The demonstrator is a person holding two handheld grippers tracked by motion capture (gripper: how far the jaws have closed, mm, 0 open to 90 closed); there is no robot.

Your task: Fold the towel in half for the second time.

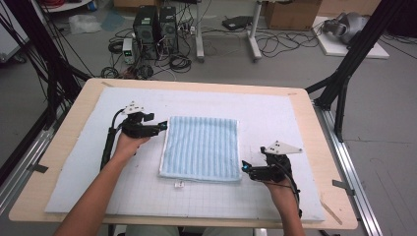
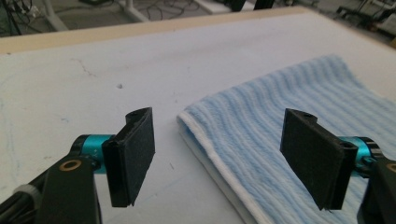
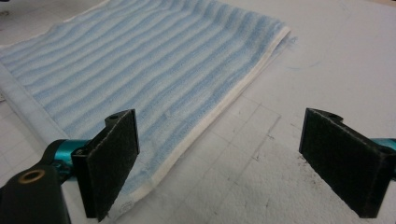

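The folded towel lies flat in the middle of the tabletop, its lower layers hidden under the top fold. The left tool, released and wide, straddles the towel's far-left corner without pressing it. The right tool gapes empty at the near-right corner.

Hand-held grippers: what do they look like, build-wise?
Both match. The left hand-held gripper and right hand-held gripper have black bodies, each topped by a grey three-cornered plate and trailing a black cable. The jaws carry flat, rectangular black felt-like pads on teal fittings. Forearms are bare, no sleeves visible.
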